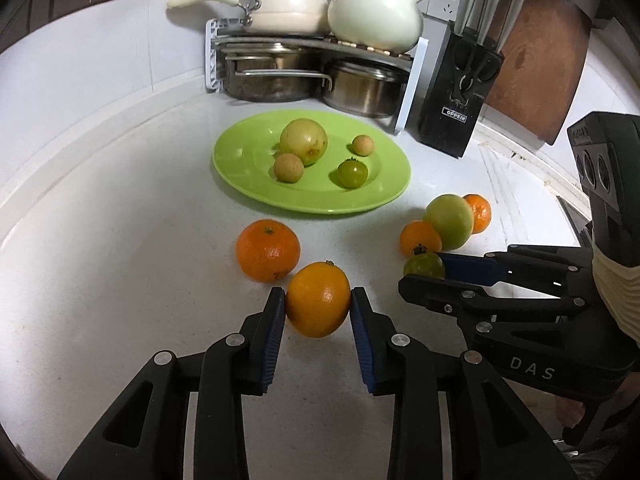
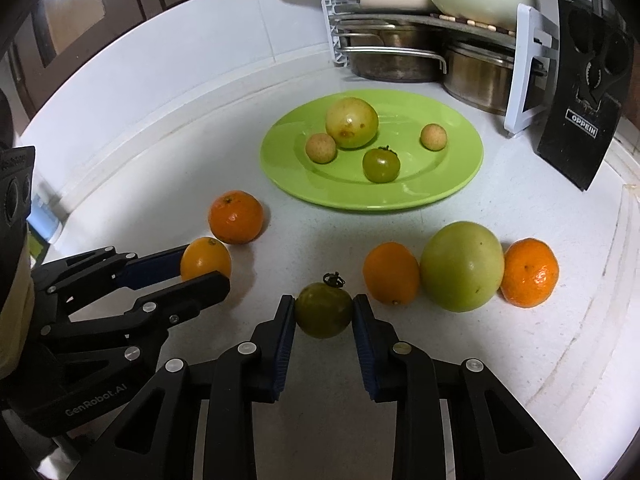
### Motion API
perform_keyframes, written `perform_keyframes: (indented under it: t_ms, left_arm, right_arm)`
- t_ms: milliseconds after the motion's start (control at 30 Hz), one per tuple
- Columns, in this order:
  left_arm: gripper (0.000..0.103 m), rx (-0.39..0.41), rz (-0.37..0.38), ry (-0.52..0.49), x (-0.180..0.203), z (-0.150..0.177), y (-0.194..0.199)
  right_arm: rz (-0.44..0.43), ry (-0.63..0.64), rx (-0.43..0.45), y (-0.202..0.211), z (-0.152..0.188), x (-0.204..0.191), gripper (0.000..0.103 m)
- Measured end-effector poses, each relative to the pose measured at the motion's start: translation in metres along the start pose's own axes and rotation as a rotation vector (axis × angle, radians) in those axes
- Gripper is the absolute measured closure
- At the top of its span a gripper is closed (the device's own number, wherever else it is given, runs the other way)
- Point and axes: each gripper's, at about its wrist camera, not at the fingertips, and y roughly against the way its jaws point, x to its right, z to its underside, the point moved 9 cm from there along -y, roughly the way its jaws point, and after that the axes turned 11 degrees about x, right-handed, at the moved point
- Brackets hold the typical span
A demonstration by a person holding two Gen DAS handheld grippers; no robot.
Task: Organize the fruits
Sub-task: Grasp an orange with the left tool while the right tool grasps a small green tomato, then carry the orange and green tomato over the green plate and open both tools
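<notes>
Left gripper (image 1: 318, 300) is clenched on a yellow-orange fruit (image 1: 318, 300), blue pads pressed on both its sides, down on the white counter (image 1: 120, 280). Right gripper (image 2: 324, 310) is clenched on a small dark green tomato (image 2: 324, 310) with its stem up, pads touching left and right of it. The two grippers sit side by side at the near edge of the counter, each visible in the other's view (left one reaches in from the left of the right wrist view).

Just beyond the held yellow-orange fruit, touching or nearly touching it, lies a tangerine (image 1: 267, 250). On the right side of the counter is a row of three: an orange fruit (image 2: 391, 273), a big pale green fruit (image 2: 462, 266) and another tangerine (image 2: 530, 272), packed close, the green one touching both neighbours. The held tomato is just near-left of that row.

Farther back, mid-counter, is a green plate (image 1: 240, 176) holding four pieces: a large yellowish-green round fruit (image 1: 303, 141), two small tan round fruits (image 1: 288, 167) (image 1: 363, 145) (one at its left, one off to the right), and a second small green tomato (image 1: 352, 173) at the near side.

Behind the plate, against the far wall, a white rack (image 1: 214, 56) carries steel pots below and cream pots above. A black knife block (image 1: 456, 96) stands to the right of it, with a brown cutting board (image 1: 536, 60) leaning behind.

A person's cream sleeve cuff (image 1: 616, 292) shows on the right gripper's handle.
</notes>
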Motion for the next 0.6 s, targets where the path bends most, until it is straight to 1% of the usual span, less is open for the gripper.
perform_keyframes:
  t_ms: [233,333,600]
  left_arm:
    - [0.07,0.05,-0.007,-0.006,0.004,-0.019,0.018]
    - [0.07,0.074,-0.016,-0.011,0.006,-0.031,0.024]
    - [0.07,0.127,-0.036,-0.033,0.008,-0.067,0.024]
  right_arm:
    - [-0.009,0.006,0.053,0.02,-0.014,-0.002,0.073]
    - [-0.011,0.011,0.08,0.028,-0.025,-0.002,0.073]
    - [-0.015,0.038,0.148,0.039,-0.059,0.003,0.073]
